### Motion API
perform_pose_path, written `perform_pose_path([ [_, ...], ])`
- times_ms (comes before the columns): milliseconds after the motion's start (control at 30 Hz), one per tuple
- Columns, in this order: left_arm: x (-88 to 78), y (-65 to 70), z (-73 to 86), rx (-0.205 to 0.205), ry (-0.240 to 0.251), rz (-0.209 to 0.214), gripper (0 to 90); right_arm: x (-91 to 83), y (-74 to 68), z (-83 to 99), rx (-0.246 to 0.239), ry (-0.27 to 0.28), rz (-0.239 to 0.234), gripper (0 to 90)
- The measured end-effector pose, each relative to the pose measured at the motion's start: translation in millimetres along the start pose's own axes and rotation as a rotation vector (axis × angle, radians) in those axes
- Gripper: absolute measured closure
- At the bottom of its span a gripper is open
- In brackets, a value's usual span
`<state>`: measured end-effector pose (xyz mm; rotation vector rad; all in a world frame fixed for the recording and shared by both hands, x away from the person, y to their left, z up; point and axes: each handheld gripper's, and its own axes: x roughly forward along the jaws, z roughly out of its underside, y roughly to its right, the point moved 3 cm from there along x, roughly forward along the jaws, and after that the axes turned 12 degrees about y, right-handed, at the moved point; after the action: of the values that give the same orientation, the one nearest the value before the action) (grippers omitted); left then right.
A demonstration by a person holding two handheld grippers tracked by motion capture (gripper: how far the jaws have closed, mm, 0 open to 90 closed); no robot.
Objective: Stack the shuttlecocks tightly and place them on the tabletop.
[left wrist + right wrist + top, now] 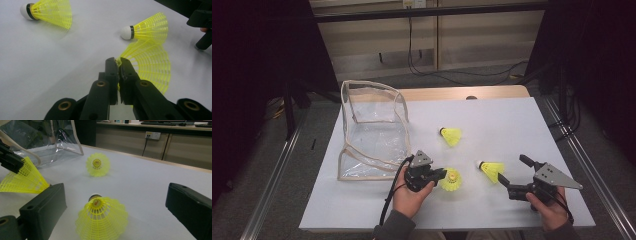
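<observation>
Just left of my left gripper (438, 175) sits the clear pouch (373, 131); jaws pinched on the shuttlecock (451, 180) skirt rim. My right gripper (512, 176), spread wide, faces another shuttlecock (491, 169).

This looks like a lab or office recording room rather than a home. A white-topped table (512, 125) stands between metal frame rails (272, 190), and behind the table black cables (422, 65) hang along plain beige cabinets (482, 35), beside a wall socket (152, 135).
</observation>
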<state>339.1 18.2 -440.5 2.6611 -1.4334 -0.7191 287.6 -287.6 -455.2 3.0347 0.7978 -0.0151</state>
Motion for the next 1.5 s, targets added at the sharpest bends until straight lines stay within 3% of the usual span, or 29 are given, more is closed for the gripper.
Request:
perform_pose_path([
  [267,2.2,9.2,-2.0,0.025,0.007,-0.002,88.4,1.9,-0.9,0.2,-0.002,-0.002,-0.006,2.4],
  [400,3.8,14.3,-8.6,0.023,-0.008,0.006,88.7,2.2,-0.9,0.6,0.003,-0.004,-0.007,2.4],
  [733,8.3,20.1,-31.8,-0.011,0.018,0.026,89.2,2.0,-0.8,0.4,0.007,-0.002,-0.01,2.3],
  [1133,15.3,10.8,-51.3,-0.073,0.026,-0.011,89.2,2.0,-1.2,-0.1,0.001,0.001,-0.011,2.4],
  [1500,20.1,-6.2,-54.9,-0.119,0.01,-0.063,89.2,1.9,-1.0,0.1,0.002,0.0,-0.011,2.4],
])
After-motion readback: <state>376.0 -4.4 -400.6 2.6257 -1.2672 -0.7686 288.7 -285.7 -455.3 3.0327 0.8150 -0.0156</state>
